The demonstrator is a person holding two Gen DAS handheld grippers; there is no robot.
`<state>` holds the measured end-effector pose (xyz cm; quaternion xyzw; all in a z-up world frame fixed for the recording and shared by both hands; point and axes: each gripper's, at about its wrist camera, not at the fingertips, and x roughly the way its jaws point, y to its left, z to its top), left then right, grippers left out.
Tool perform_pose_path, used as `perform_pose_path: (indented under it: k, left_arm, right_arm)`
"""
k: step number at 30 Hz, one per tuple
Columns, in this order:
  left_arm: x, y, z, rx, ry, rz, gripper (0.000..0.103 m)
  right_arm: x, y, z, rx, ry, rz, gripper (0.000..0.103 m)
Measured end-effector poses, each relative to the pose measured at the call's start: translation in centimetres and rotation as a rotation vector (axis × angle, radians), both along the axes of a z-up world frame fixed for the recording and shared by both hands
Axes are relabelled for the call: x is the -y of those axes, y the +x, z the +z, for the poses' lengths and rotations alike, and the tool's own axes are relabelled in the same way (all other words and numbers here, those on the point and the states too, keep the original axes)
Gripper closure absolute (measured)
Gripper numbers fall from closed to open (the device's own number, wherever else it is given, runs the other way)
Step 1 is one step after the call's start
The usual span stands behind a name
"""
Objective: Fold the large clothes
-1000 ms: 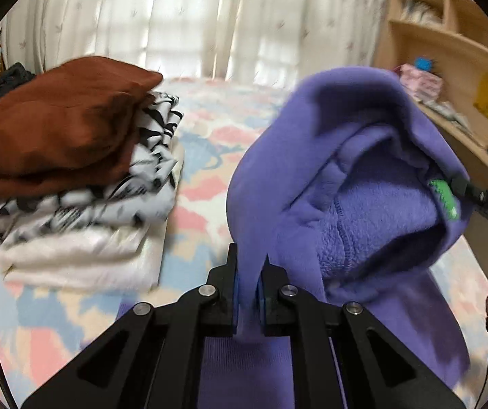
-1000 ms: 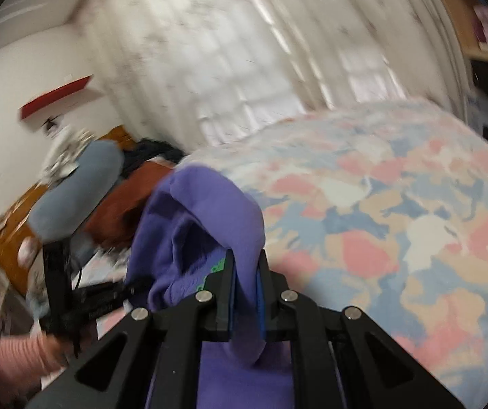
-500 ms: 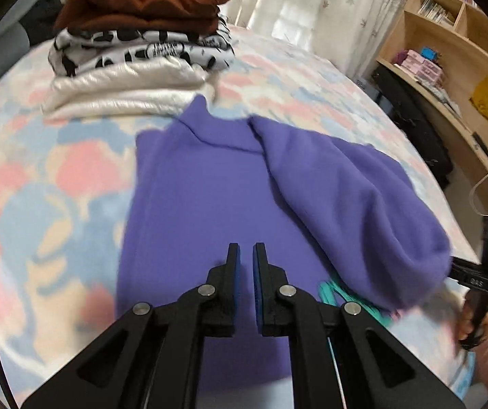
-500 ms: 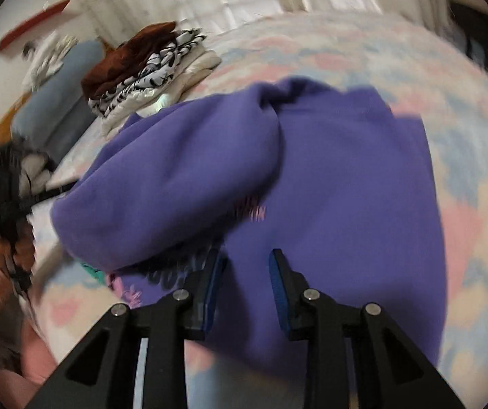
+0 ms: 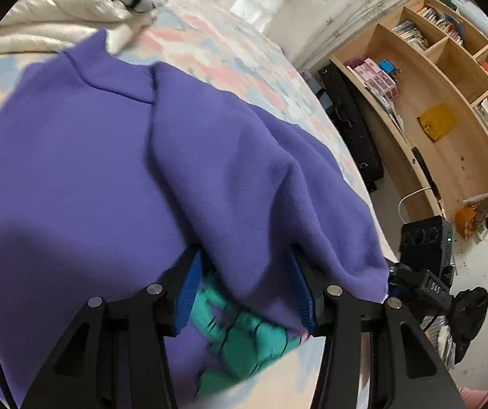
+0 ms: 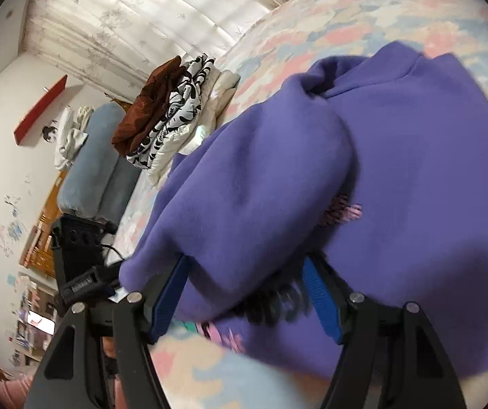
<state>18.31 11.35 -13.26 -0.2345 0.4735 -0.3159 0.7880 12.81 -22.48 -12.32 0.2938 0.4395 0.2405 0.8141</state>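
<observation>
The purple sweatshirt (image 5: 84,170) lies spread on the bed (image 6: 363,10), its folded-over sleeve (image 5: 250,184) draped across the body toward 4 o'clock in the left wrist view, a teal print (image 5: 244,337) showing under the fold. The left gripper (image 5: 245,289) has just been opening: its fingers stand apart, released, with the sleeve's edge loose between them. The right gripper (image 6: 244,296) has likewise just been opening; its fingers straddle the sleeve fold (image 6: 244,204) without pressing it. A stack of folded clothes (image 6: 172,109) sits at 10 o'clock of the sweatshirt in the right wrist view. A wooden bookshelf (image 5: 448,102) stands at 2 o'clock in the left view
</observation>
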Motion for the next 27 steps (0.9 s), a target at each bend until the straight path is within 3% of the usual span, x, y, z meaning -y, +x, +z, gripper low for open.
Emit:
perform_pose_path:
  k: [4,5,6,7,8,9,10,13,16,19,23,25,27]
  left_arm:
    - [0.8,1.1,-0.5,0.014,-0.079,0.061,0.056]
    - [0.8,1.3,-0.5,0.017,-0.095,0.087,0.069]
    - [0.7,1.2,-0.3,0.023,-0.101,0.115,0.093]
    - [0.6,1.2,0.0,0.032,-0.085,0.157,0.096]
    - [0.5,1.1,0.5,0.039,-0.058,0.2,0.097]
    - [0.4,0.9,1.2,0.051,-0.02,0.245,0.098]
    - [0.4,0.4,2.2,0.065,0.039,0.298,0.098]
    - [0.8,-0.8,3.4,0.026,0.195,0.355,0.098]
    - [2.3,-1.7,1.4,-0.059,0.382,0.35,0.098]
    - [2.1,-2.3,-0.5,-0.086,0.41,0.356,0.096]
    - [3.1,-2.6,0.2,-0.039,0.457,0.327,0.093]
    - [3.6,-2.6,1.0,-0.026,0.471,0.311,0.084]
    - [3.2,-3.2,2.0,-0.011,0.489,0.32,0.06]
  right_arm:
    - [-0.3,1.2,-0.7,0.027,0.067,-0.044,0.034]
    - [-0.2,1.4,-0.6,0.032,0.076,-0.064,0.036]
    - [-0.1,1.6,-0.5,0.034,0.077,-0.081,0.046]
    - [0.0,1.7,-0.3,0.034,0.065,-0.1,0.055]
    - [0.0,1.9,-0.2,0.027,0.047,-0.112,0.075]
    - [0.1,2.0,0.1,0.021,0.026,-0.125,0.083]
    - [0.1,1.9,0.6,0.025,0.005,-0.144,0.083]
    - [-0.2,1.1,2.1,0.019,-0.068,-0.205,0.085]
    - [-0.9,-0.1,2.1,-0.022,-0.15,-0.231,0.085]
    - [-2.2,-0.9,-1.3,-0.132,-0.248,-0.239,0.085]
    - [-2.3,-1.9,-1.3,-0.092,-0.267,-0.231,0.085]
    - [-2.4,-2.0,-0.7,-0.081,-0.291,-0.211,0.08]
    - [-2.1,-2.6,0.6,-0.063,-0.328,-0.214,0.072]
